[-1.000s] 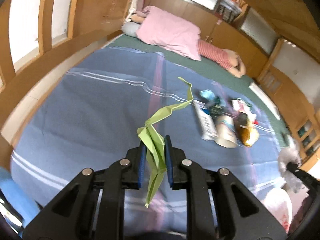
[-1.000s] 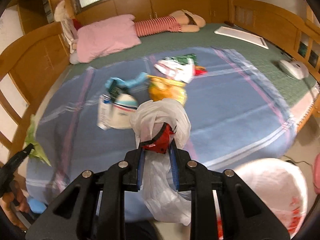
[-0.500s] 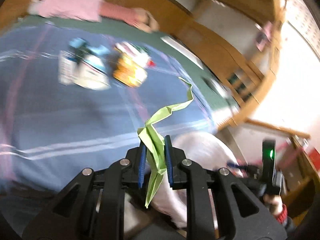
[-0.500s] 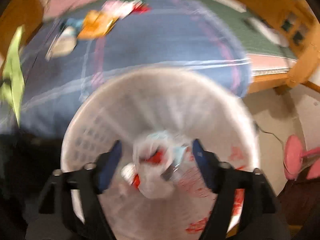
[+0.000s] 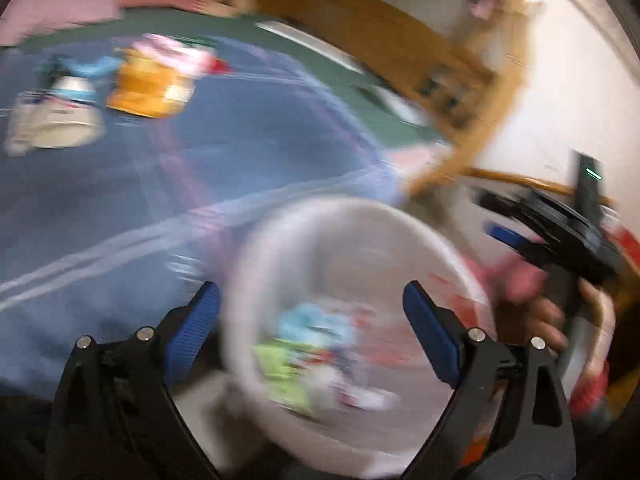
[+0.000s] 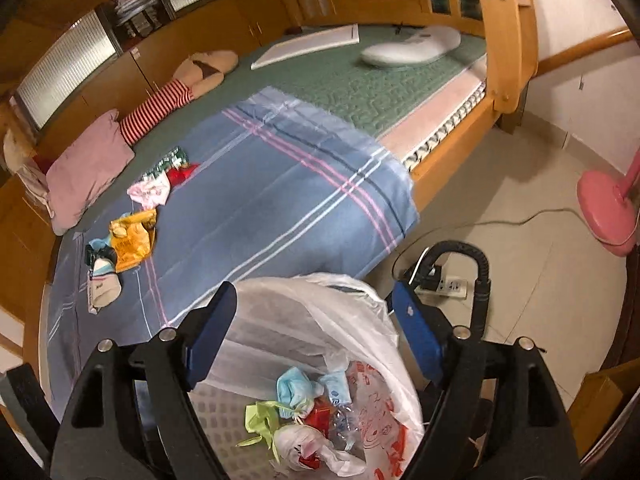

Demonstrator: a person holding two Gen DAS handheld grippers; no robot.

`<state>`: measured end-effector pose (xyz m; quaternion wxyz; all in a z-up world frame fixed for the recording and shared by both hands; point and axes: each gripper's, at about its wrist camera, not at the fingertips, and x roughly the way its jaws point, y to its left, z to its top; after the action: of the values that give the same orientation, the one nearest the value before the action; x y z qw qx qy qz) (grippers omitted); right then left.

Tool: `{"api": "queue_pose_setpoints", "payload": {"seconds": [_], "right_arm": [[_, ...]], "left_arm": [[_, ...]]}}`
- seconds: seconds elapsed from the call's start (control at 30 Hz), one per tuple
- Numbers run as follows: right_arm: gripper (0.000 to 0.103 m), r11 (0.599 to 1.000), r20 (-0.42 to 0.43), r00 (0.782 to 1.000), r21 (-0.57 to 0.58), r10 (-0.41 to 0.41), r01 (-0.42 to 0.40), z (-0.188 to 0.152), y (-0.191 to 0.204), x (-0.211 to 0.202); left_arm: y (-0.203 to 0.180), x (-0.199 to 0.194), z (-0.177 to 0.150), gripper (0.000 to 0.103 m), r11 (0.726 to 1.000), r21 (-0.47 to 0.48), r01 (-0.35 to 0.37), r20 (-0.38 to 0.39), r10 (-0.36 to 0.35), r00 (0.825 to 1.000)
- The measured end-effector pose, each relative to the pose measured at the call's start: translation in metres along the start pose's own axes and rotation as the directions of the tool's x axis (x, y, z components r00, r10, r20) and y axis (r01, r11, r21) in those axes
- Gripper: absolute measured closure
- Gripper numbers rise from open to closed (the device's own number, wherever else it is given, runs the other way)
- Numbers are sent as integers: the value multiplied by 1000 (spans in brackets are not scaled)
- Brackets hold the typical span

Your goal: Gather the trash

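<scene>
Both my left tool (image 5: pixel 310 330) and my right tool (image 6: pixel 312 334) have just been opening and now stand spread and empty above the white bag-lined laundry basket (image 6: pixel 280 292), where the crumpled green paper strip (image 6: pixel 260 426) and the knotted white plastic bag (image 6: pixel 304 446) lie. Remaining trash, including an orange snack wrapper (image 6: pixel 132 240), sits on the blue striped bedsheet (image 6: pixel 256 208). To do this well, I would lift both tools clear of the liner before swinging toward the bed.

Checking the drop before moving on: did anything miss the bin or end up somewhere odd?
Nothing missed. The green paper and white bag lie inside the lined bin. No litter shows on the floor. Wrappers on the blue blanket await collection.
</scene>
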<state>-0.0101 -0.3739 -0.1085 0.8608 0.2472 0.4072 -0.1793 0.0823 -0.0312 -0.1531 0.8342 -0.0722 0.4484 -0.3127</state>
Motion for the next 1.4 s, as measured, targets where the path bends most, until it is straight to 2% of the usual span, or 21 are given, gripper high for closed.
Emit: {"api": "queue_pose_setpoints", "payload": {"seconds": [0.07,0.13,0.17,0.2,0.27,0.37,0.47,0.53,0.6,0.67,0.77,0.8,0.9,0.93,1.03,1.07,1.17,1.23,1.3,1.37,1.4], "right_arm": [[24,1000,-25,1000,-9,7,-7,-2,5,9],[24,999,-48,999,-33,13,-14,0,18,20],[24,998,-60,998,-51,16,-19,1,27,25],[24,997,-70,997,-69,21,-26,1,37,30],[24,992,-98,995,-116,37,-48,3,63,44],[24,980,-135,988,-175,75,-98,4,105,64],[24,953,-153,981,-257,123,-160,5,163,87],[24,927,-146,978,-324,148,-188,5,211,106],[24,902,-157,970,-364,185,-231,4,252,123],[24,868,-198,951,-397,237,-300,0,295,140],[24,801,-258,933,-487,250,-350,-12,371,176],[24,785,-263,935,-514,238,-345,-16,389,185],[24,750,-282,944,-583,173,-312,-32,434,218],[24,746,-278,949,-598,148,-291,-36,441,226],[24,728,-296,953,-638,70,-251,-53,457,255],[24,729,-309,948,-631,78,-265,-54,458,259],[27,747,-341,932,-586,124,-314,-53,451,261],[38,745,-400,903,-551,159,-375,-52,447,260],[42,733,-436,884,-544,168,-408,-52,443,256],[58,704,-476,863,-552,173,-446,-59,440,248],[59,685,-515,839,-547,179,-482,-64,437,242]], "left_arm": [[21,-2,5,11,982,-21,-189,42,189,981],[44,-7,12,11,929,-25,-370,67,371,926],[52,-10,17,11,908,-24,-418,78,418,905],[64,-17,25,11,870,-26,-493,104,493,864],[82,-29,39,10,816,-36,-577,137,576,806],[127,-47,57,7,707,-108,-698,152,706,692],[172,-60,58,7,651,-225,-725,151,759,634],[204,-67,53,7,567,-339,-751,42,806,590],[226,-76,48,7,538,-446,-715,5,801,599],[241,-87,43,7,485,-530,-695,-10,816,577],[250,-90,39,7,451,-585,-674,-24,821,571],[250,-88,38,7,448,-588,-674,-26,822,569],[248,-85,34,7,469,-572,-673,-32,807,590],[245,-82,36,7,477,-557,-680,-31,806,591],[236,-80,37,7,473,-528,-705,-18,824,566],[236,-81,36,7,468,-530,-707,-17,828,561],[241,-85,31,7,455,-559,-693,-27,825,564],[245,-90,27,7,437,-594,-676,-39,823,566],[250,-97,23,7,420,-631,-652,-42,822,569],[254,-103,19,7,404,-664,-629,-43,819,572],[256,-105,17,7,396,-679,-618,-45,818,573]]}}
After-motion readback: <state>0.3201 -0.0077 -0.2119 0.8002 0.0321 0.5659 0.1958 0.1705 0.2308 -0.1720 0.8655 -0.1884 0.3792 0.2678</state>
